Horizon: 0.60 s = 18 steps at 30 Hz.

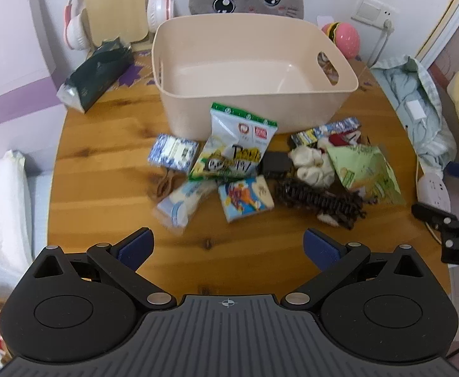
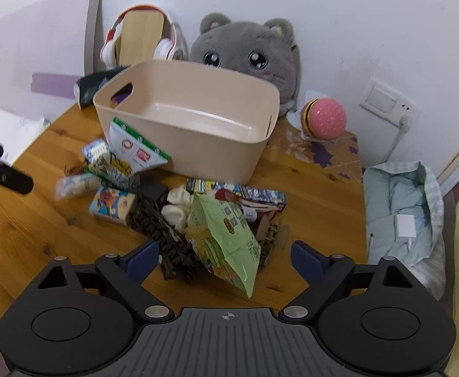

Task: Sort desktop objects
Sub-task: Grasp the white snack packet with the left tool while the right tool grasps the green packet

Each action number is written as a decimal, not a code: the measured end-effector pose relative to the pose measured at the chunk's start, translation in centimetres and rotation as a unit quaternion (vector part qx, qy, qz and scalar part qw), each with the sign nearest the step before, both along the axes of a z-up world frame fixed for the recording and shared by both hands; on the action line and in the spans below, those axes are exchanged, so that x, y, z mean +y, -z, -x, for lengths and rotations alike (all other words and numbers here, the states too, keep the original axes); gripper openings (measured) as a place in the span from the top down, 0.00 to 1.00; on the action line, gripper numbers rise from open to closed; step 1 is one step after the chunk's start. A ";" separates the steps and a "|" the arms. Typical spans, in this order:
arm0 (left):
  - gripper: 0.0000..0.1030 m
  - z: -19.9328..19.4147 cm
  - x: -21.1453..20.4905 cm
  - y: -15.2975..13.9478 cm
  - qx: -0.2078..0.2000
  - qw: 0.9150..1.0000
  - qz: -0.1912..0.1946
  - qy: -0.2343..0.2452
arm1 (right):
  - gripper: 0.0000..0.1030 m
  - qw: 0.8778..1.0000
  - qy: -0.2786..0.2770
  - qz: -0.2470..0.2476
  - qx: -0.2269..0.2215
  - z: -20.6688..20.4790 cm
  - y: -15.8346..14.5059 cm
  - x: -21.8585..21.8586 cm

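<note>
1. The left gripper (image 1: 228, 249) hangs over the wooden table (image 1: 103, 157), its blue-padded fingers (image 1: 135, 248) spread wide with nothing between them
2. A beige bin (image 1: 198, 116) stands at the far side with no items inside it
3. A white and green snack bag (image 1: 235, 144) leans against the bin's near wall
4. Small packets lie around it, among them a blue and white packet (image 1: 173, 150) to the left and a pale green bag (image 1: 364, 169) to the right
5. A dark hair claw (image 1: 320, 202) lies near the green bag

Both wrist cameras face the bin (image 1: 254, 72) (image 2: 185, 116), apparently from near, left and right.
</note>
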State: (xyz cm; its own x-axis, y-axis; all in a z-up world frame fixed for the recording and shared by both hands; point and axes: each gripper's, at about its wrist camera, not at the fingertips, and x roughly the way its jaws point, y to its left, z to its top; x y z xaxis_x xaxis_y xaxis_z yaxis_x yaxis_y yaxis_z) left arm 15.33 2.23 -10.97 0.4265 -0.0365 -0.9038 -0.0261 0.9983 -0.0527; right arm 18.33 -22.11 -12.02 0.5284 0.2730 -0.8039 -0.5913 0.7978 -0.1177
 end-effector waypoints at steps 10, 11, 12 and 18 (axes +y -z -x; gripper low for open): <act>0.00 -5.3 -0.6 3.3 -0.041 0.993 -0.020 0.104 | 0.26 1.000 -0.016 0.022 0.009 -2.5 2.8 0.6; 0.00 -5.8 -0.5 3.7 -0.038 0.993 -0.021 0.109 | 0.27 1.000 -0.016 0.024 0.009 -2.7 3.0 0.7; 0.00 -6.4 -0.4 4.1 -0.035 0.993 -0.023 0.114 | 0.28 0.999 -0.016 0.026 0.010 -3.0 3.3 0.8; 0.00 -8.6 0.4 6.1 -0.034 0.988 -0.022 0.152 | 0.33 0.999 -0.020 0.035 0.028 -4.4 5.0 1.6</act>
State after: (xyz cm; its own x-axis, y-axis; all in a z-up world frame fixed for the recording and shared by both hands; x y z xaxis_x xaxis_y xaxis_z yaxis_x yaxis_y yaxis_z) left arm 23.92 2.63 -17.12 0.4623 -0.1335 -0.8766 0.2765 0.9610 -0.0005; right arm 22.69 -20.49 -17.06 0.4717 0.2346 -0.8500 -0.6304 0.7638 -0.1390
